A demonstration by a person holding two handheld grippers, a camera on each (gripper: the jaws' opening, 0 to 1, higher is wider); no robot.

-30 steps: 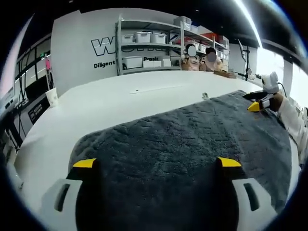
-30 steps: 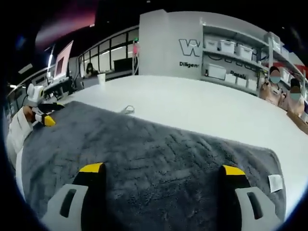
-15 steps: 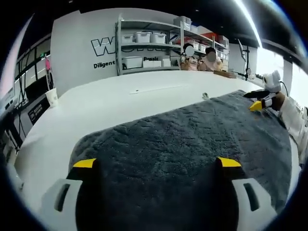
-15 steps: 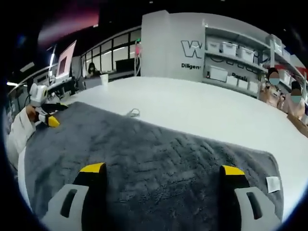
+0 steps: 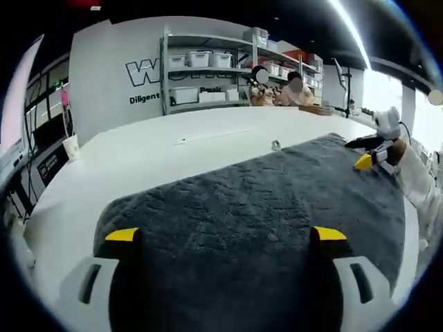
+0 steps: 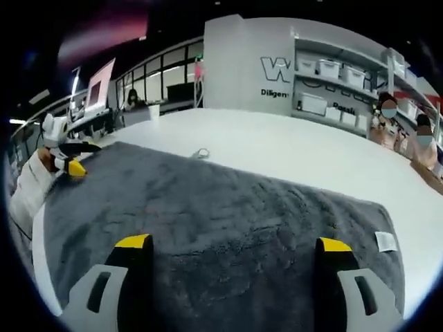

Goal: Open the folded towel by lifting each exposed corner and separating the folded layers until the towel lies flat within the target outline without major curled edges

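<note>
One dark grey towel (image 5: 256, 207) spread flat on one white table (image 5: 159, 149), one white tag (image 6: 385, 241) at its corner. Left gripper (image 5: 225, 235) and right gripper (image 6: 232, 243) both released, jaws spread wide, hovering low over opposite towel ends.

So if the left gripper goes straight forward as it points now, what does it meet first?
Most likely the grey towel itself: it lies between and ahead of the open left gripper. Beyond it is bare white table. Depth is unclear.

The dark grey towel (image 5: 249, 207) lies spread open on the white table (image 5: 159, 155), label at one corner.
</note>
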